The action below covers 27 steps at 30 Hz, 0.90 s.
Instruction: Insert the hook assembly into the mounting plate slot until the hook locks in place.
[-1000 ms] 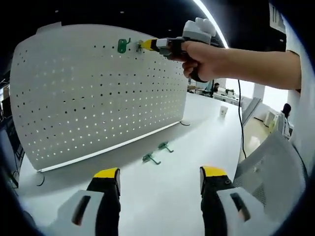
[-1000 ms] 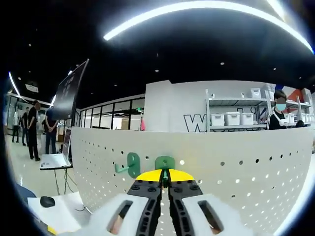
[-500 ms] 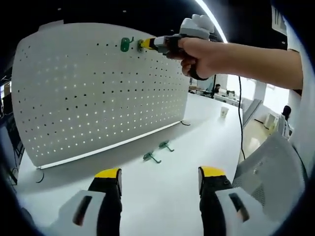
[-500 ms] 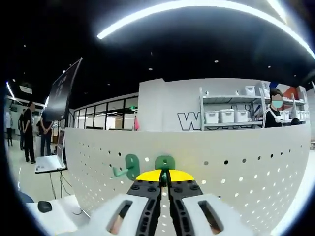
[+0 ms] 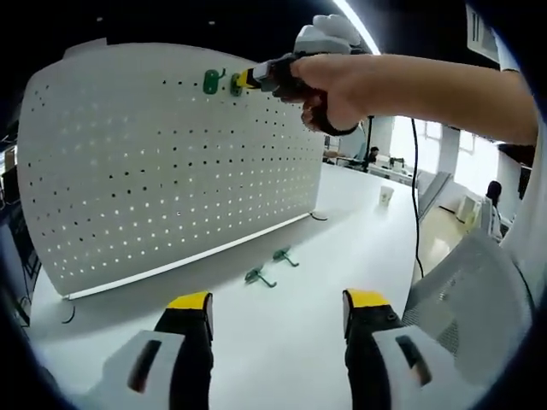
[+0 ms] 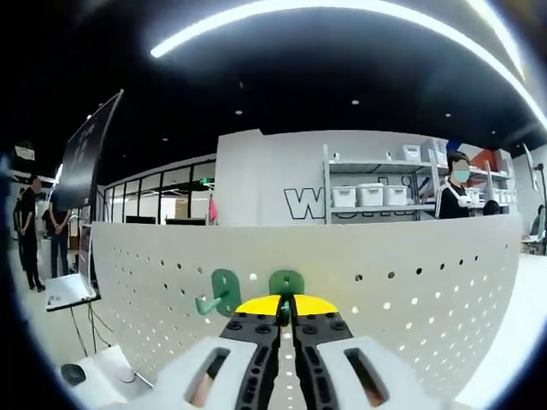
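A white perforated mounting plate (image 5: 171, 162) is seen standing upright on a white table (image 5: 291, 325) across the left and centre of the left gripper view. Near its top edge, in the upper middle of that frame, one green hook (image 5: 211, 81) is already seated in the holes. Just right of it a second green hook (image 5: 235, 84) is pressed against the plate, held by the right gripper (image 5: 248, 79), which is reached in from the upper right in a person's hand (image 5: 329, 85).

In the right gripper view the same plate (image 6: 410, 299) is spread across the lower half of the frame. The seated hook (image 6: 220, 291) is found left of centre, its arm pointing to the lower left. The held hook (image 6: 286, 283) is shown at centre, its flat back against the plate, and the right gripper (image 6: 285, 307) is clenched on its stem, the yellow tips nearly meeting.

On the table, in the lower middle of the left gripper view, two spare green hooks (image 5: 259, 275) (image 5: 285, 255) are laid side by side in front of the plate. The left gripper (image 5: 277, 309) is held low at the bottom of its frame, jaws spread wide apart with nothing between them.

Shelving with white bins (image 6: 372, 196) is seen behind the plate at the upper right of the right gripper view, with a person (image 6: 451, 190) beside it.
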Motion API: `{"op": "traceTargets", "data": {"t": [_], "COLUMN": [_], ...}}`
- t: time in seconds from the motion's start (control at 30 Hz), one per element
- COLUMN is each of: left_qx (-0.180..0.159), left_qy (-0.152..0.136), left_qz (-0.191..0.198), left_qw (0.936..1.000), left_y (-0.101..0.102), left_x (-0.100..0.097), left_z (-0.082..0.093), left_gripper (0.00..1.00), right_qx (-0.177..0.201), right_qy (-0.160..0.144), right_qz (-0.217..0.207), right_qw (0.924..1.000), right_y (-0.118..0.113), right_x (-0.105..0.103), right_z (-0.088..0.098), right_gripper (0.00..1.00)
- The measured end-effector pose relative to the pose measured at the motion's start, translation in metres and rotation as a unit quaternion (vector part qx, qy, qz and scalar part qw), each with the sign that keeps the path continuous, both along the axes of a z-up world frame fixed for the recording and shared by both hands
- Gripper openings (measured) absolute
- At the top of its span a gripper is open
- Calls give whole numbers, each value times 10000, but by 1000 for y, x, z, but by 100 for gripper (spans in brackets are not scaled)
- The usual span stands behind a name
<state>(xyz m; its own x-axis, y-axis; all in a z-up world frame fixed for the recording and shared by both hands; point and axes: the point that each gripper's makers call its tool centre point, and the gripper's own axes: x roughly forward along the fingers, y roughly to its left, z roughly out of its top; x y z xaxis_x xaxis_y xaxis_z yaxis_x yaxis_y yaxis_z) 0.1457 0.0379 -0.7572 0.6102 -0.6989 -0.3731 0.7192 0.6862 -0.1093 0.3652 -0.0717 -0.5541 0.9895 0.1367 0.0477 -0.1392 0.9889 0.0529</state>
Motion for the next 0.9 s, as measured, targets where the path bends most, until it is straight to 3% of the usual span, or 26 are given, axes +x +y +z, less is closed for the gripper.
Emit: {"op": "traceTargets", "data": {"t": [0.1,0.13,0.23,0.47,0.57,0.73,0.9], "left_qx": [-29,-31,-66,-91,-89,-82,-92], "left_qy": [-15,-25,-20,-19,-57,-53,-49], "left_qz": [-8,-1,18,64,112,81,107], "left_qw": [10000,10000,10000,9999,9999,9999,9999], "left_y": [0,1,2,4,5,4,5], "left_x": [-1,-2,-3,-5,-3,-3,-1], "left_z": [2,2,3,1,2,2,2], "left_gripper": [63,63,62,62,62,62,61], "right_qx": [50,319,135,197,570,538,34], "right_qy": [95,116,43,71,81,68,-36], "right_qz": [-171,-236,-257,-222,-116,65,424], "right_qw": [9998,9991,9996,9995,9983,9985,9991], "right_y": [0,-1,-1,-1,-1,4,11], "right_x": [1,1,1,-1,-2,-4,-6], "right_z": [0,-1,-3,-2,-1,-1,-1], "right_gripper": [2,2,2,2,3,9,16]}}
